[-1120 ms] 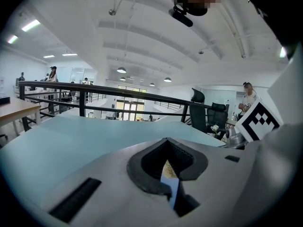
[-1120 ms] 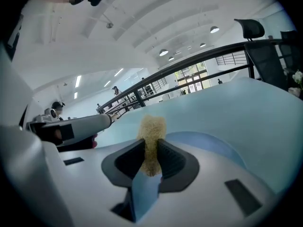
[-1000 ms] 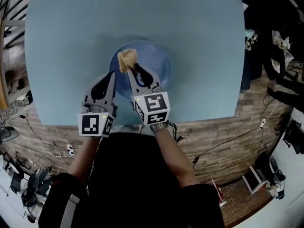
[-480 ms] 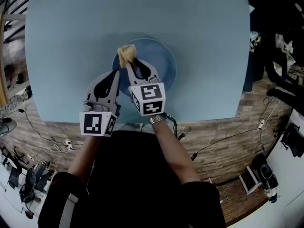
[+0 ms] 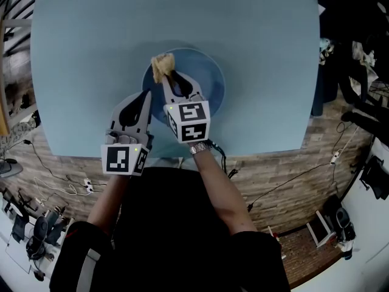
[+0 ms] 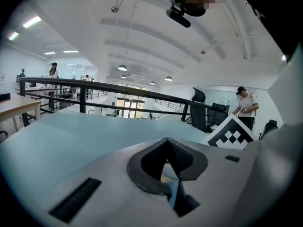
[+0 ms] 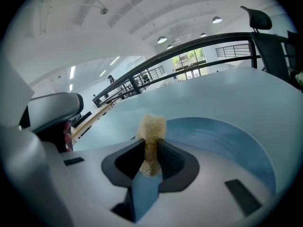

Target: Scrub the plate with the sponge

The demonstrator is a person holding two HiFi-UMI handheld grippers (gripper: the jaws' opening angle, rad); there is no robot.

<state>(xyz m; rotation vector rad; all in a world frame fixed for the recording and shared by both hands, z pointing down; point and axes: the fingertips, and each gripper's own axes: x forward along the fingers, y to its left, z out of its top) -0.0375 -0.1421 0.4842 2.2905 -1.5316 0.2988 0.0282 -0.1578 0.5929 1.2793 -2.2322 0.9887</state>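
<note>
Sponge, tan, fibrous, pinched in right tongs

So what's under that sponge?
The blue plate, near its far-left rim, on the table. The right hand-held gripper clamps the sponge; the plate directly beneath is covered, so contact can't be judged.

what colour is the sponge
The sponge is pale tan; the right gripper view shows it best.

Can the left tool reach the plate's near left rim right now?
Likely yes. The left tool points at that side of the plate with nothing between them. The right tool, shut on the sponge, sits beside it, not across its path. The left jaws are together, so gripping needs opening.
</note>
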